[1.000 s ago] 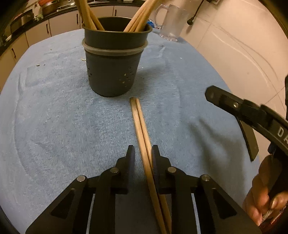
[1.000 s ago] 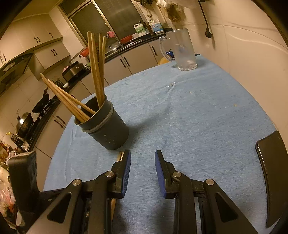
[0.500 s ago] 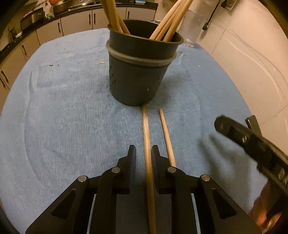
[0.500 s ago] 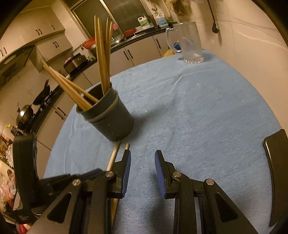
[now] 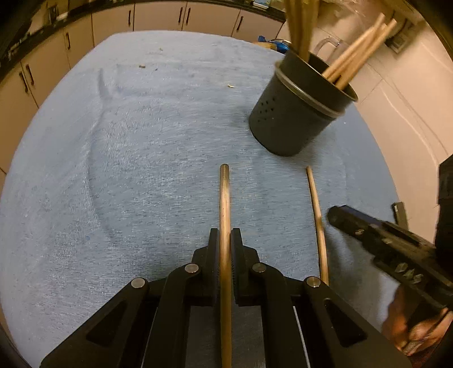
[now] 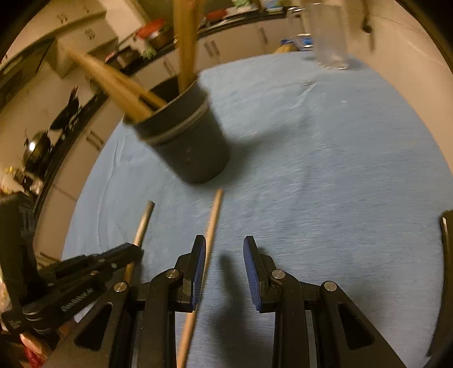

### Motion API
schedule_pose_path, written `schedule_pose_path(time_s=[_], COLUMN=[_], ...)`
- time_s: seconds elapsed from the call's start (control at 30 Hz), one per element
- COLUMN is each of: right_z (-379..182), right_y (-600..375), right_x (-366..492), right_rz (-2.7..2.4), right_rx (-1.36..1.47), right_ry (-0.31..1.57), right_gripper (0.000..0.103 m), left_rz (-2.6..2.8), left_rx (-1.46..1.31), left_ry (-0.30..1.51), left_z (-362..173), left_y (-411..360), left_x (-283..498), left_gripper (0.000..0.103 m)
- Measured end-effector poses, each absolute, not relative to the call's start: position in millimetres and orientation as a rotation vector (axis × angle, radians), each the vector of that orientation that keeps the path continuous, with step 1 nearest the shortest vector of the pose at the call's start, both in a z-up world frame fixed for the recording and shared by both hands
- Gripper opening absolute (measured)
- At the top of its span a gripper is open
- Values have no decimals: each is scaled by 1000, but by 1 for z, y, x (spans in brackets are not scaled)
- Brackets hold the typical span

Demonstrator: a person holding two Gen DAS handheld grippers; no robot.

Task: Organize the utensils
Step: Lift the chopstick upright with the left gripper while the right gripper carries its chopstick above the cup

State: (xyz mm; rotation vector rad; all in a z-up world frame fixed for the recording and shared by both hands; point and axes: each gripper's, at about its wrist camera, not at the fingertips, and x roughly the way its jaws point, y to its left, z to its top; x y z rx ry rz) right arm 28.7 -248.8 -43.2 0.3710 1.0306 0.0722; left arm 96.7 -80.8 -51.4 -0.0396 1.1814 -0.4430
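A dark perforated holder point(image 5: 294, 119) stands on the blue cloth with several wooden chopsticks in it. My left gripper point(image 5: 225, 246) is closing tight on one loose chopstick point(image 5: 224, 198), and both pads press on it. This chopstick points forward, left of the holder. A second chopstick point(image 5: 317, 215) lies on the cloth to its right. In the right wrist view this second chopstick point(image 6: 212, 223) runs just inside the left pad of my open right gripper point(image 6: 225, 243), untouched by the other pad. The left gripper point(image 6: 133, 252) shows at the lower left, and the holder point(image 6: 192, 141) stands just beyond.
A clear glass pitcher point(image 6: 328, 36) stands at the far end of the blue cloth point(image 5: 141, 169). A pale wall runs along the right side. Kitchen cabinets point(image 5: 158, 17) and a counter lie beyond the table. A dark flat object point(image 6: 447, 240) sits at the right edge.
The left gripper swung left with one chopstick, parting it from the other, and its jaws narrowed onto it. The right gripper moved down and in over the chopstick left on the cloth.
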Motion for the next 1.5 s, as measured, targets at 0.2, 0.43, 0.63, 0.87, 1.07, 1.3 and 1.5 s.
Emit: schedule_pose_path(time_s=[0.2,0.43,0.63,0.87,1.07,1.3,1.5], right_z=[-50,-47,-11,37,58,72,79], right_y=[-224,-228,-238,-237,-233,-241,-245], right_x=[49,53,30,-14,-36,-51,-55], right_rz=[47,89,139,157,156,147,137], right_rx=[251,291,360,349,334,346,358], right_ry=[1112,1110,932,676,554,504,485], right_gripper=[30,7,7,7,7,6,6], left_rz=[-435,-461,-465,-446,-433,-431,-427], left_rx=[-3,-17,-12,12,34,46,39], left_ry=[1199,1124,950,776,730,711,711], left_z=[-50,-43,1,45,73,75,80], left_y=[-91,-98,-92,-84,-82,-82,-80], left_x=[109,107,87,52,18,12,12], left_gripper=[7,7,7,7,7,7,7])
